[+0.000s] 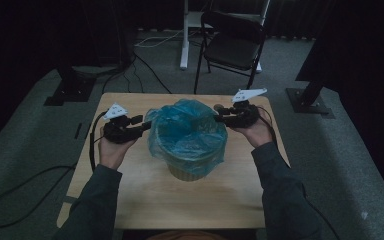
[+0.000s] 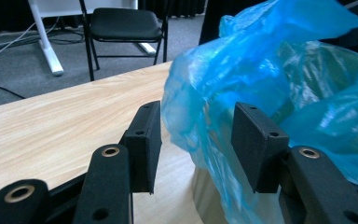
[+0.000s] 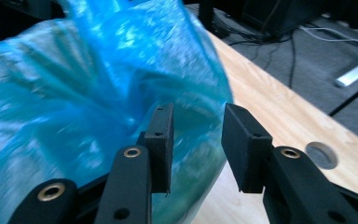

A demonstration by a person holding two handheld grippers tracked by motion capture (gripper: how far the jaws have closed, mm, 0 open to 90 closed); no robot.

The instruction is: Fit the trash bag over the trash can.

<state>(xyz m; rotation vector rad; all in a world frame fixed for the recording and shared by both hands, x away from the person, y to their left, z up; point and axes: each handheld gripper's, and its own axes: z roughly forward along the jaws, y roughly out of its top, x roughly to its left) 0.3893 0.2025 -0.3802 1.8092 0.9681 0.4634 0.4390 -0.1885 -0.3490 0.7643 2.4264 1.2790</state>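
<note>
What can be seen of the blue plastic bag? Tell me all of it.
The blue plastic bag is thin, translucent and crinkled. It lines a small pale bin on the wooden table, its mouth open upward and its edge folded loosely over the rim, puffed and uneven. The left tool and right tool flank it at rim height; in both gripper views the jaws stand apart with film between or just beyond them, not pressed.

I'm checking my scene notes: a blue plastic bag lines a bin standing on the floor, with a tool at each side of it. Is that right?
One detail is off: the bin stands on the wooden table, as the high view shows. The blue plastic bag does line it, with the left tool and right tool at either side.
</note>
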